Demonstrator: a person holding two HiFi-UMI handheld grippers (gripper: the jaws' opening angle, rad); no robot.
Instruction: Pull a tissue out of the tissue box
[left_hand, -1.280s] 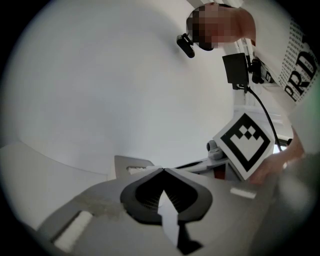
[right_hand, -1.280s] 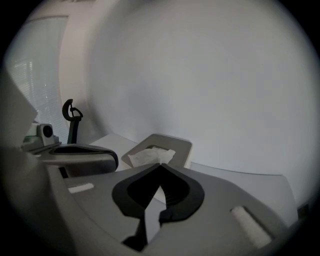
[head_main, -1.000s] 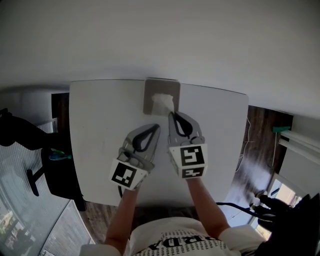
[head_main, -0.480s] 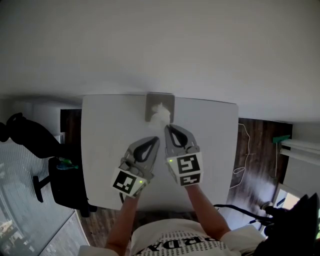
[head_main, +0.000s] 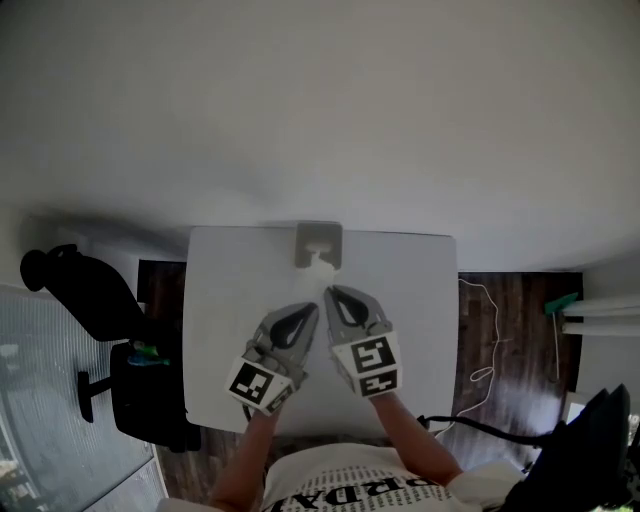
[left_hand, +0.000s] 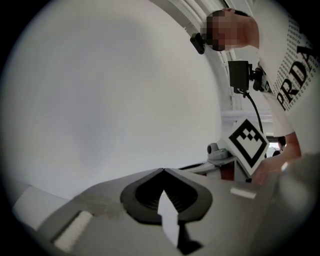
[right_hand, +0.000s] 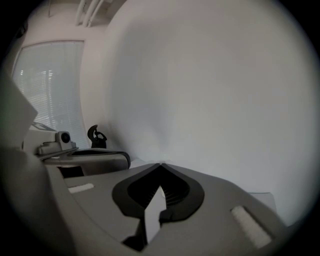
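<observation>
The box (head_main: 318, 238) is set at the far edge of the worktop (head_main: 225, 300), close to the wall, with a tissue (head_main: 321, 264) drawn out of its slot toward the person. The right tool (head_main: 330, 292) is held just on the near side of the box and angled down at it, its jaws pressed together. From the head view, the tissue's near end is judged to be pinched between them (in the right gripper view the sheet is too thin and pale against the wall to be made out at the tips). A grip at the tissue's end, with the tool kept above the worktop, is what a clean pull needs, since the sheet can be drawn through the slot rather than torn. The left tool (head_main: 312, 309) is carried just beside the right one, jaws likewise together with nothing between them, so it is taken to be idle, and the box is not steadied by it. The tissue runs from the slot to the right tool's tips, and its far end is judged not yet free of the box.
</observation>
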